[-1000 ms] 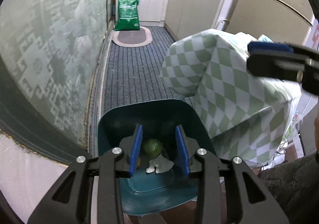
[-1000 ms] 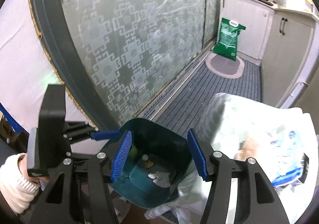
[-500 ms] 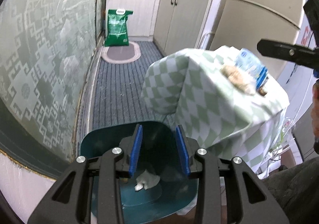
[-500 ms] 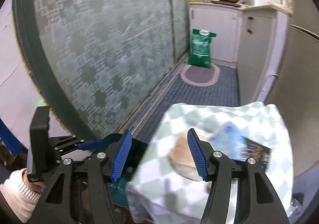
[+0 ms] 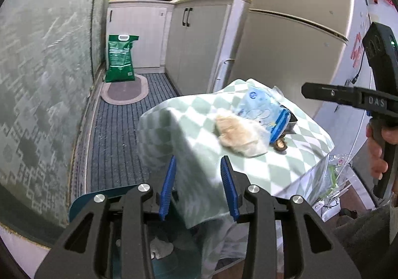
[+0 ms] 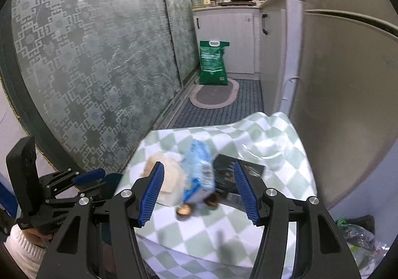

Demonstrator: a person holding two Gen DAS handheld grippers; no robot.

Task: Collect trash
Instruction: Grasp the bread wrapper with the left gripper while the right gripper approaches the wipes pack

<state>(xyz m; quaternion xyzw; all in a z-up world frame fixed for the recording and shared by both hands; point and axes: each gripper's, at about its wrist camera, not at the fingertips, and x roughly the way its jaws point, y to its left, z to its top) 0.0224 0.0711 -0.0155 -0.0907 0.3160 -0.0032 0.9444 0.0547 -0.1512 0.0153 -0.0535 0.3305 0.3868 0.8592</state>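
Two grippers with blue pads are out in front of a small table [image 5: 286, 167] with a green and white checked cloth. The left gripper [image 5: 197, 188] has its jaws part way apart, and nothing is between them. The right gripper [image 6: 199, 194] has its jaws wider apart, and they hold nothing either. A hand [image 5: 380, 152] holds it at 3 o'clock in the left view.

The trash sits on top of the cloth. In the left view it is at about 1 o'clock from the left gripper. A light blue packet [image 5: 263, 111] with white marks and a dark blue edge lies there. The words on it are too blurry to read. A soft tan lump [image 5: 236, 133] touches the packet at its 7 o'clock side. A small brown round thing [image 5: 279, 144] is just beside the packet at 5 o'clock. In the right view a flat black thing [image 6: 231, 174] lies at 3 o'clock of the packet.

A teal bin [image 5: 82, 203] stands on the floor below the left gripper, at 7 o'clock of the table. A crumpled white bit of paper [image 5: 160, 248] lies inside it.

Far off at 11 o'clock a green bag [image 5: 120, 59] with white writing leans on a white cupboard. The writing is too small to read. The letters "DAS" show on the black arm of the right gripper in the left view.
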